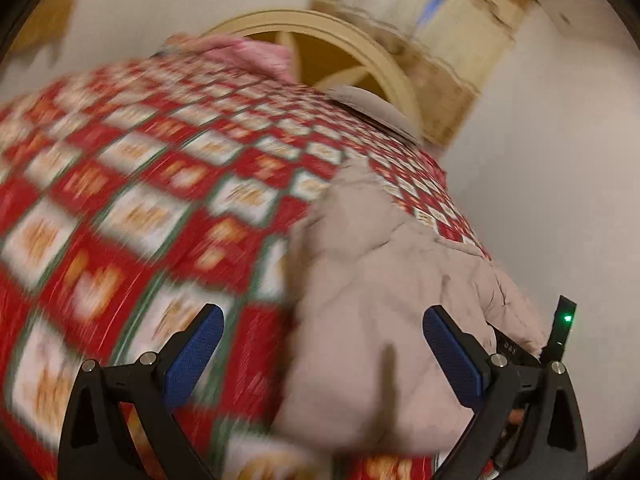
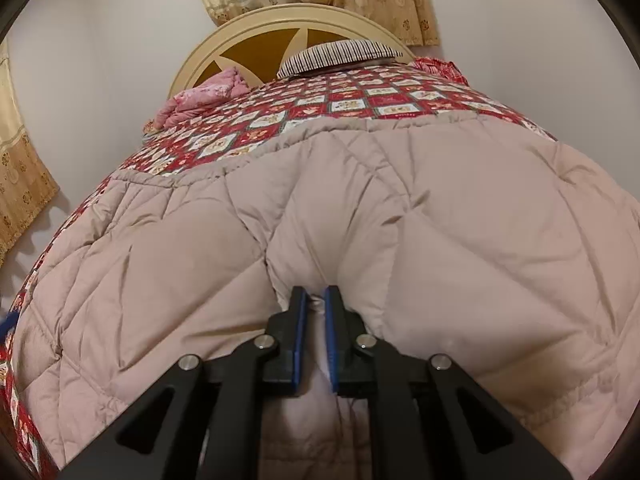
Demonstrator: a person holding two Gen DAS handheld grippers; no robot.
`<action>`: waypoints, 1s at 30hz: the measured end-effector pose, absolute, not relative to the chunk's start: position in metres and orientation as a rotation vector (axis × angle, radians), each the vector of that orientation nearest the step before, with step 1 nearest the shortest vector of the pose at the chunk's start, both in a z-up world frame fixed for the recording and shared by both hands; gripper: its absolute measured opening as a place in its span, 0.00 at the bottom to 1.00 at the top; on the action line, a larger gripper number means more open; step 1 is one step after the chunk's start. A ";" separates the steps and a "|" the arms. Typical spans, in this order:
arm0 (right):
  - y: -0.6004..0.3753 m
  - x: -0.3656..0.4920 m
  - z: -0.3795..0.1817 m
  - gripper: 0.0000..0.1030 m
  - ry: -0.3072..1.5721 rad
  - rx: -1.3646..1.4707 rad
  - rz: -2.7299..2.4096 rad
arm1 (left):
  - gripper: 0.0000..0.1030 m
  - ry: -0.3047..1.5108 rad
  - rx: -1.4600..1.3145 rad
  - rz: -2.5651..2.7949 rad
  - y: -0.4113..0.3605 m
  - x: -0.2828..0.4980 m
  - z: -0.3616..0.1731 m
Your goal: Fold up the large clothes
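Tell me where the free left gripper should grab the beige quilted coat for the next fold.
Probably the coat's piped edge at the far left corner, coming in low over the bedspread. That edge lies flat and thin, easier to pinch than the puffy middle. The right gripper already holds the near side.

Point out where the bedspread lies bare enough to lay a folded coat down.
Free: the checked bedspread between the coat's far hem and the striped pillow, bordered left by the pink blanket. In the left wrist view, more bare bedspread spreads left of the coat. Crowded: the near bed, under the coat the right hand-held gripper pinches.
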State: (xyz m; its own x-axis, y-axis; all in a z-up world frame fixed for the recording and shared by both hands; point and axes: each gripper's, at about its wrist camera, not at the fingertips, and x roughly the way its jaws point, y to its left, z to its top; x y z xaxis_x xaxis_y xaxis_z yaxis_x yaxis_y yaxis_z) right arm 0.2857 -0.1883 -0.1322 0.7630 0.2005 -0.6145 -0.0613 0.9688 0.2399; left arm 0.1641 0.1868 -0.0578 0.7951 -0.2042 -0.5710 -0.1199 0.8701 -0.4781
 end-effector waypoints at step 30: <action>-0.184 0.283 -0.130 0.11 0.689 0.181 0.120 | 0.96 0.521 -0.908 -0.124 0.141 0.185 -0.113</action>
